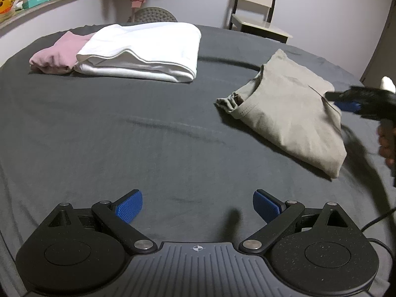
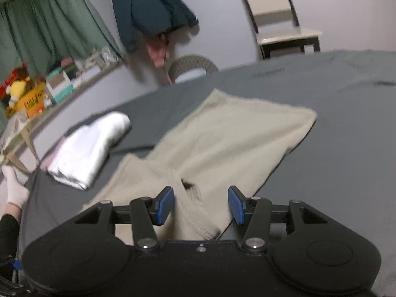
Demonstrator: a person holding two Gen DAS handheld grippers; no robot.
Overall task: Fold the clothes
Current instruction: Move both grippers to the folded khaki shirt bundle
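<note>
Garment, beige [image 1: 289, 113], folded, near bed [image 1: 148, 136] right edge; right gripper [image 2: 200, 204] wide above its collar; left gripper [image 1: 197, 206] wide, empty.

Left wrist view looks across the bed [image 1: 148, 136] from low; right wrist view sits closer (both share the beige garment [image 1: 292, 113]).

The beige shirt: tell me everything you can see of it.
The beige shirt is a soft, cotton-looking tee, loosely folded into a rough slab with its ribbed, stitched collar showing. It lies flat on the dark grey sheet, apart from the other folded clothes. The right gripper straddles the collar, jaws open.
</note>
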